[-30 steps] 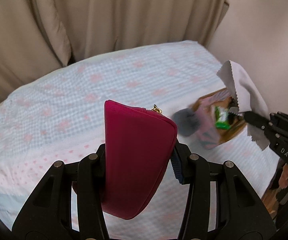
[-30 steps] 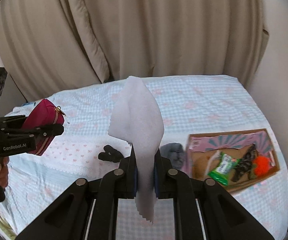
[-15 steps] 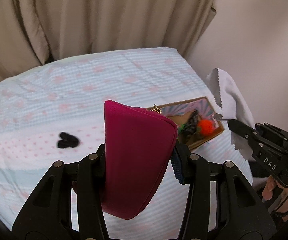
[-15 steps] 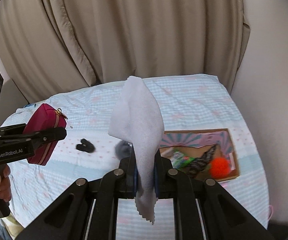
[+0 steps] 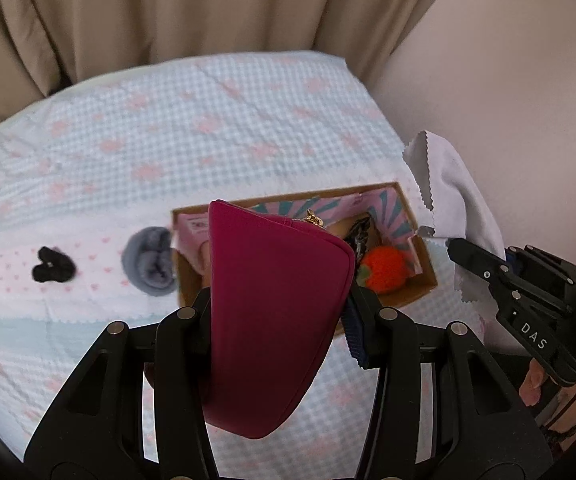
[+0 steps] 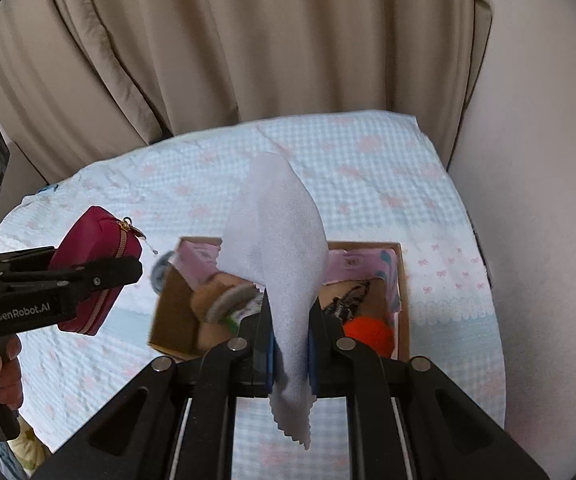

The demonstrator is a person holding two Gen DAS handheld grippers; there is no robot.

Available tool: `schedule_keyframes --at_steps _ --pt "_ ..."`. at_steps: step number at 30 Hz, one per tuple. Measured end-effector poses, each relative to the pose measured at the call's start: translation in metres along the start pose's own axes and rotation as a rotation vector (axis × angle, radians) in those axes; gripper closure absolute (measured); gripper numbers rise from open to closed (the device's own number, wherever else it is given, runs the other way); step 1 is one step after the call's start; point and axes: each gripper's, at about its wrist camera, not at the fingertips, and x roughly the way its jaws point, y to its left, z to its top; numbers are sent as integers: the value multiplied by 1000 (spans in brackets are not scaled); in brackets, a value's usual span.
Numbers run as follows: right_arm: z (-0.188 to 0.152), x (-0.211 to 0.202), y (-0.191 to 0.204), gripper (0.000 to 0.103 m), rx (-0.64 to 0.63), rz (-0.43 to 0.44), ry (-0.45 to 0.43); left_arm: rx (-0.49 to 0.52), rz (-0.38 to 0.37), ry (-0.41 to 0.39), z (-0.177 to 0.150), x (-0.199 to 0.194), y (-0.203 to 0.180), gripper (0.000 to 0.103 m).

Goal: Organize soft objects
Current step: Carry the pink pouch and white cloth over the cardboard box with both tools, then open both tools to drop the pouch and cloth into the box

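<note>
My left gripper (image 5: 279,300) is shut on a magenta zip pouch (image 5: 271,312) and holds it above the near edge of an open cardboard box (image 5: 424,276). The pouch also shows in the right wrist view (image 6: 91,276). My right gripper (image 6: 290,320) is shut on a pale grey cloth (image 6: 279,256) that hangs over the box (image 6: 402,300); the cloth also shows in the left wrist view (image 5: 456,196). In the box lie an orange plush strawberry (image 5: 384,268), a dark patterned item (image 5: 362,232) and a green packet (image 6: 239,312), partly hidden.
A grey rolled sock (image 5: 149,260) lies just left of the box on the checked bedspread (image 5: 207,128). A small black item (image 5: 53,266) lies further left. Beige curtains (image 6: 247,40) hang behind the bed and a wall (image 6: 528,200) stands to the right.
Both grippers have moved in over the box, which now sits closer and more central in each view. The pouch and the cloth stay gripped.
</note>
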Motion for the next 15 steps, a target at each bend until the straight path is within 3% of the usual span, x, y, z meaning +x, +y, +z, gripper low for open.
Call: schedule_keyframes --at_steps 10,15 --pt "-4 88 -31 92 -24 43 176 -95 63 176 20 102 -3 59" --pt "-12 116 -34 92 -32 46 231 -75 88 233 23 136 -8 59"
